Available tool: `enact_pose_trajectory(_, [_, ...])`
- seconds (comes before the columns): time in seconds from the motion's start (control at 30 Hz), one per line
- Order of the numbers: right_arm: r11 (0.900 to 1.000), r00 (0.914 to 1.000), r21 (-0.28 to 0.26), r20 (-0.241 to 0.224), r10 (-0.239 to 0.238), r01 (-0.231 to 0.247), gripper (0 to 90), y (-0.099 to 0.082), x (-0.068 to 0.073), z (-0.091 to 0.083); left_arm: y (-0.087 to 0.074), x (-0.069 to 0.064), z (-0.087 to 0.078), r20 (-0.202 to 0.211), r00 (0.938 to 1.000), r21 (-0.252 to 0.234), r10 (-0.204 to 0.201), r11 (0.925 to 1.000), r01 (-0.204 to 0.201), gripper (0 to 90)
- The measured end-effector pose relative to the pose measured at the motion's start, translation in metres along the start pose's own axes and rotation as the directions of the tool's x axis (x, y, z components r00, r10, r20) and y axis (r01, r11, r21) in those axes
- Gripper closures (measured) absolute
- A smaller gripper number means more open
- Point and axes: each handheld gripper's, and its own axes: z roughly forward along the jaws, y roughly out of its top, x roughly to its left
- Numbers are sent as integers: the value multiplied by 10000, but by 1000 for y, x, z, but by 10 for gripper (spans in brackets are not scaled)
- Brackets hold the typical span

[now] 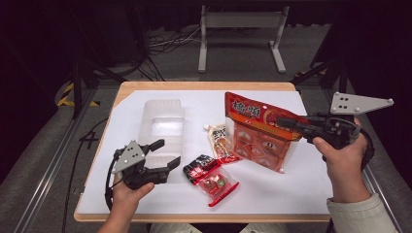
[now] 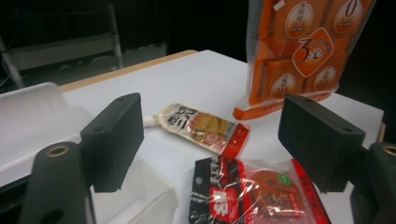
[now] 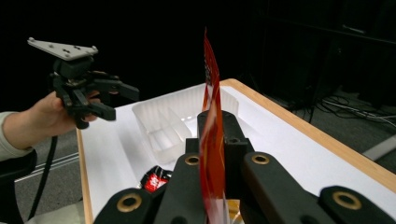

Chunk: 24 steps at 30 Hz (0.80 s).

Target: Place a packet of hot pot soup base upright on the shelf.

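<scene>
Nearest me, toward the desk's (image 1: 145,97) front edge, my left gripper (image 1: 163,155) hangs with its fingers spread and nothing between them, just left of the red packet (image 1: 217,183) and the black packet (image 1: 199,165) lying flat. A step further in lies the sauce pouch (image 1: 221,141), also untouched. Toward the right edge, my right gripper (image 1: 286,122) has its fingers pressed together, pinching the orange bag (image 1: 257,133) by its side and holding it raised and tilted, its lower end close over the desk. The clear tray (image 1: 163,121) sits toward the far left corner, empty. I judge the packing barely started: one bag lifted, nothing placed.
</scene>
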Motion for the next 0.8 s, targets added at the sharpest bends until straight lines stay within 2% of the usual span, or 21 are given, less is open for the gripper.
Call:
enact_pose_trajectory(0.07, [10000,10000,-11,-49,-43,43,900,2,1,2,3,-3,7,155,9997,-215,176,9996,-172,224])
enact_pose_trajectory(0.17, [9998,9994,-100,-288,-177,174,900,10,6,8,5,-5,16,277,9992,-213,293,9994,-288,237])
enact_pose_trajectory(0.23, [9997,9989,-123,-404,-237,232,900,13,8,11,6,-6,20,480,9985,-169,251,9996,-243,243])
enact_pose_trajectory(0.37, [9994,9977,-168,-588,-322,313,900,18,12,18,9,-8,31,875,9953,-175,421,9990,-407,305])
enact_pose_trajectory(0.43, [9989,9968,-234,-684,-412,397,900,20,13,21,10,-8,38,1135,9932,-72,262,9996,-255,298])
enact_pose_trajectory(0.5, [9987,9962,-288,-754,-430,409,900,22,14,22,11,-6,44,895,9960,183,-66,9998,50,266])
enact_pose_trajectory(0.53, [9985,9959,-324,-765,-474,450,900,22,15,23,9,-5,48,1005,9943,58,-358,9994,353,264])
enact_pose_trajectory(0.57, [9984,9958,-351,-788,-464,438,900,23,15,24,9,-3,52,1061,9933,-85,-465,9988,477,300])
enact_pose_trajectory(0.6, [9984,9955,-371,-824,-460,431,900,23,15,25,9,-3,55,1009,9938,-180,-475,9986,495,319])
enact_pose_trajectory(0.7, [9982,9947,-381,-895,-496,463,900,24,16,28,7,-1,61,1243,9916,-557,-361,9975,432,315])
enact_pose_trajectory(0.8, [9982,9941,-357,-955,-513,481,900,25,17,30,6,0,68,1369,9902,-579,-278,9977,360,305])
